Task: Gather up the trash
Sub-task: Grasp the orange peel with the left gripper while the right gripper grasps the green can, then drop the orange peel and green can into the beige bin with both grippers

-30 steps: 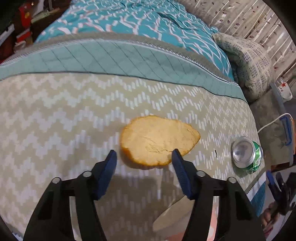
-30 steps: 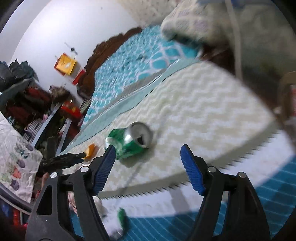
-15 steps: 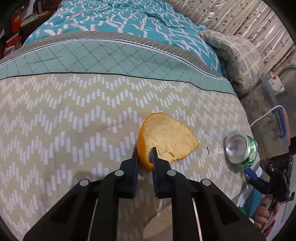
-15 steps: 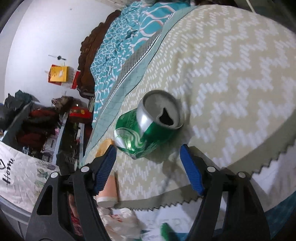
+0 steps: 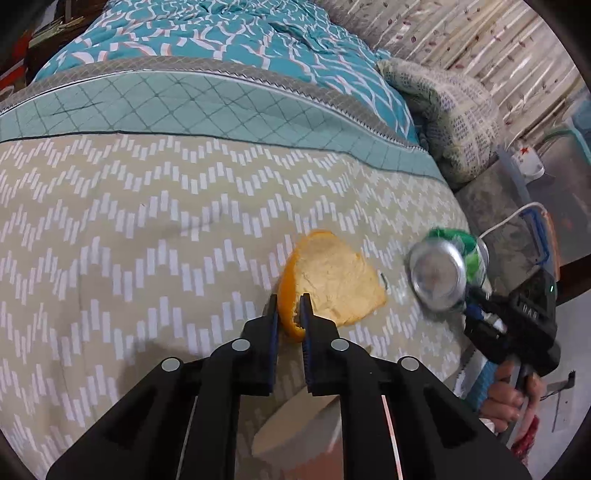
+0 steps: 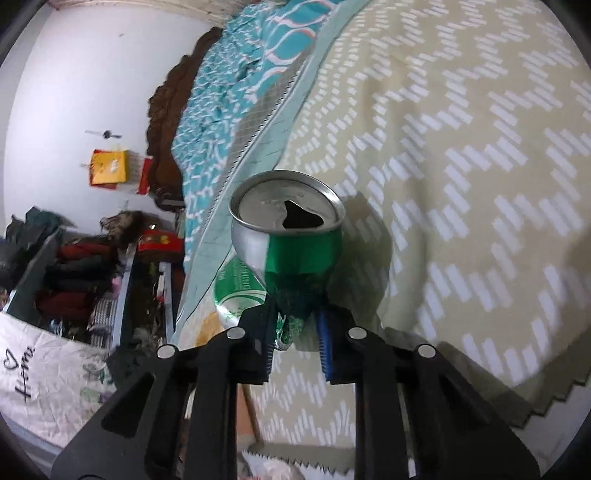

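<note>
Now, line by line:

Left hand-held gripper (image 5: 289, 316): pressed together on the near edge of the orange peel (image 5: 332, 281), the blue pads nipping its orange rim from both sides.

Orange peel: a broad curled piece, pale pith side up, tilted up at the pinched edge; whether its far edge touches the bedspread (image 5: 147, 229) cannot be told.

Right hand-held gripper (image 6: 297, 325): closed on the lower body of the green can (image 6: 291, 240), which is dented and creased where the pads squeeze it.

Green can: open silver top facing the right wrist camera, drinking hole showing; in the left wrist view it sits just right of the peel, blurred, near the bed's edge, with the right hand-held gripper (image 5: 476, 314) below it.

Right hand (image 5: 509, 391): wrapped around the black handle, past the edge of the bed.

Bedspread: beige with white chevron dashes, under both pieces of trash; a teal quilted band borders it on the far side.

Teal patterned cover (image 5: 221, 33): beyond that band.

Pillow (image 5: 450, 118): patterned, at the far right of the bed.
</note>
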A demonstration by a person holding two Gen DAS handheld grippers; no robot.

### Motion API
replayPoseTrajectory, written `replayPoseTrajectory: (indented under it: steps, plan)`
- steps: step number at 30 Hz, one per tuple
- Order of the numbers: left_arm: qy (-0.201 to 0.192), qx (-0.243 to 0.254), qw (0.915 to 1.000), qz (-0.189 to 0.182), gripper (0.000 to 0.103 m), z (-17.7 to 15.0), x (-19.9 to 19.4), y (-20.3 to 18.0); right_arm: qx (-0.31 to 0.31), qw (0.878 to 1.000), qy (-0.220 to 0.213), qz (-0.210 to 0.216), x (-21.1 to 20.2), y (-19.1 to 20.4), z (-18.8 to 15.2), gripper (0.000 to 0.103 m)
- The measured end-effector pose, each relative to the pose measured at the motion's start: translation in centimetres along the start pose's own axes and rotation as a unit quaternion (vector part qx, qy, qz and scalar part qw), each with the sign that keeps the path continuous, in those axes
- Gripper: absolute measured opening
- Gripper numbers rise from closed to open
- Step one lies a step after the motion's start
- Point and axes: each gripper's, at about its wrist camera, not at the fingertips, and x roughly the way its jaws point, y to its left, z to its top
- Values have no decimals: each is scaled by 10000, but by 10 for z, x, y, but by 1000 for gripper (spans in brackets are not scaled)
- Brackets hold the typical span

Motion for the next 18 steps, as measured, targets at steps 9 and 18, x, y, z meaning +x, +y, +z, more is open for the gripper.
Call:
replayPoseTrajectory:
  steps: [9,18]
  plan:
    - [-404,234,9984,-314,5,2,-47,-35,-9,9996,-204,181,-71,-34,-12,19]
    - [-52,855,9907,-1058,5,-22,-25,-146,177,9954,-932,104,-168,-94,-27,19]
